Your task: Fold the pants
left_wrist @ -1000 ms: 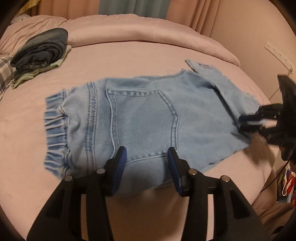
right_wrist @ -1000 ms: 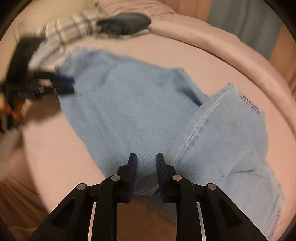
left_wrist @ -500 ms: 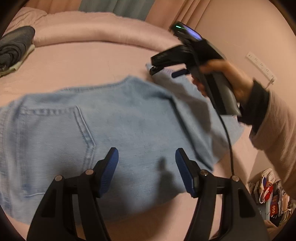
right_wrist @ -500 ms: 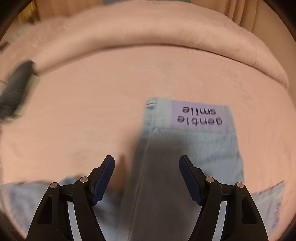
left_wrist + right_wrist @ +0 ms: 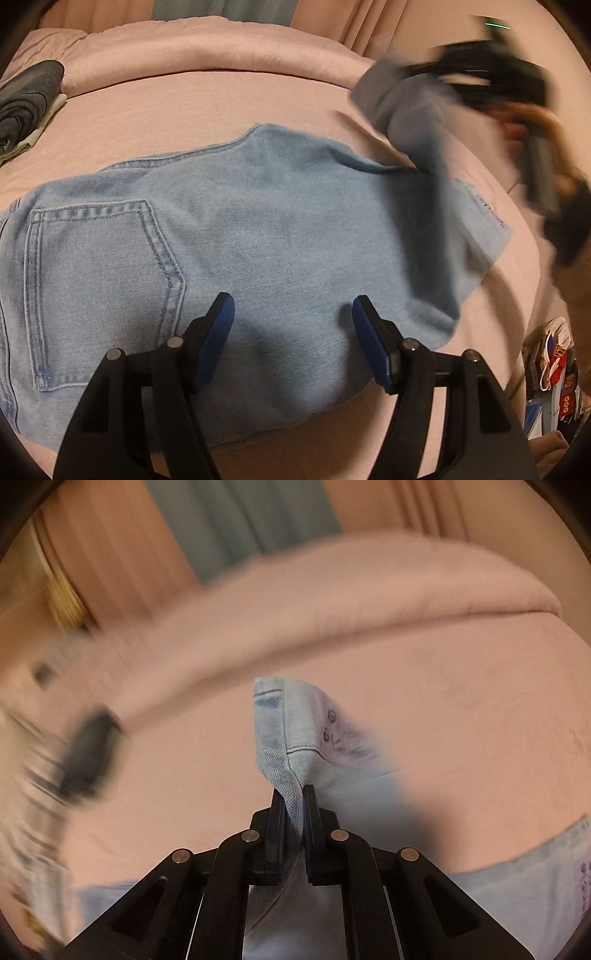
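Pants spread on bed, one corner now lifted at upper right. Right tongs, lately spread, closed and pinching denim. Left tongs opened wider, holding nothing. Pinch seen only in right wrist view.

— What is everything resting on?

— A bed with a pale pink cover, smooth across the middle. Along its far side a thick roll of pink duvet lies on it from edge to edge.

— And on the cover itself?

— A pair of light blue denim pants spread flat over the near half, a back pocket facing up. One end of them is lifted clear of the cover on the right.

— Anything else?

— In the far left corner, a small pile of folded dark clothes sits on something pale, well apart from the pants.
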Demonstrator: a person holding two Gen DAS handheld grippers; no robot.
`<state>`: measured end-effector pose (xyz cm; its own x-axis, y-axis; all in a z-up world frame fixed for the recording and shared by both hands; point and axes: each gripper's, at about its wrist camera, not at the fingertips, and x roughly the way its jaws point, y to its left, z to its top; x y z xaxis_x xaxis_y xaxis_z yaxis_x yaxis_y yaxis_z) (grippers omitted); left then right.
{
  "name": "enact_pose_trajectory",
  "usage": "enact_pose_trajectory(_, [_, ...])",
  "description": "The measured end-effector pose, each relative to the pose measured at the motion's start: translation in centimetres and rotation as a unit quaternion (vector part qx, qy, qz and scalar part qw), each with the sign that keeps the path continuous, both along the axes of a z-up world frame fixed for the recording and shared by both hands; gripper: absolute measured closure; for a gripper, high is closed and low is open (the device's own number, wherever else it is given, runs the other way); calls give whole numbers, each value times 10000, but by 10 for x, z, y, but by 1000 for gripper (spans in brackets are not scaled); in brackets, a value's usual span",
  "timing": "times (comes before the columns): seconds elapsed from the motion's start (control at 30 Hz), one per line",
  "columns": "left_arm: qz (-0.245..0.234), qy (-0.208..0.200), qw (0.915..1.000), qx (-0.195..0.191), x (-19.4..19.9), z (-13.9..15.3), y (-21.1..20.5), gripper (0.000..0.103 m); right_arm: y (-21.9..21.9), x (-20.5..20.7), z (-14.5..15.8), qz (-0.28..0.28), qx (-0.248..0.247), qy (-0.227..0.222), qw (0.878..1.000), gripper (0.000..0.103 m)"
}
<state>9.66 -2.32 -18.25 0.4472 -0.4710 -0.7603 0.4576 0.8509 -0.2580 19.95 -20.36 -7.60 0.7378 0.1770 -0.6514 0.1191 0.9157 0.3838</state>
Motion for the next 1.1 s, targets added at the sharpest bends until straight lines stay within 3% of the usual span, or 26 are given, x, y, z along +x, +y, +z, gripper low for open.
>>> enact_pose_trajectory(0.07, [-2, 4, 10000, 48, 1, 1, -5, 32, -33, -59, 31, -177, 437, -735, 9962, 95])
enact_pose_trajectory(0.17, [23, -23, 9998, 199, 0, 2, -19, 29, -77, -126, 33, -607, 722, -1151, 9889, 95])
enact_pose_trajectory(0.23, [43, -18, 9996, 261, 4, 3, -18, 27, -104, -167, 8, -1096, 854, -958, 9857, 95])
enact_pose_trajectory(0.33, [70, 25, 9994, 343, 11, 0, -21, 25, -148, -201, -55, -1767, 1118, -379, 9772, 95])
enact_pose_trajectory(0.47, [114, 72, 9980, 612, 24, -2, -37, 25, -160, -222, -107, -1844, 1574, 91, 9701, 93])
enact_pose_trajectory(0.5, [137, 83, 9977, 664, 28, -2, -39, 25, -158, -229, -110, -1848, 1732, 89, 9673, 88])
enact_pose_trajectory(0.63, [285, 189, 9976, 594, 25, -3, -33, 25, -162, -236, -113, -1908, 2383, -283, 9518, 47])
enact_pose_trajectory(0.7, [408, 295, 9978, 435, 26, -1, -28, 25, -160, -230, -108, -2094, 2121, -138, 9545, 46])
enact_pose_trajectory(0.77, [498, 347, 9976, 346, 28, -1, -26, 25, -164, -226, -107, -2268, 1842, 130, 9563, 53])
enact_pose_trajectory(0.83, [536, 343, 9974, 351, 29, -1, -27, 25, -163, -217, -100, -2292, 1548, 264, 9606, 92])
enact_pose_trajectory(0.9, [523, 303, 9972, 442, 30, -1, -31, 25, -161, -212, -82, -2122, 1364, 55, 9676, 96])
enact_pose_trajectory(1.0, [463, 227, 9971, 552, 29, -1, -35, 23, -153, -219, -43, -1998, 915, -692, 9731, 98])
enact_pose_trajectory(1.1, [460, 206, 9971, 563, 31, -3, -37, 21, -150, -220, -43, -2050, 742, -693, 9735, 98])
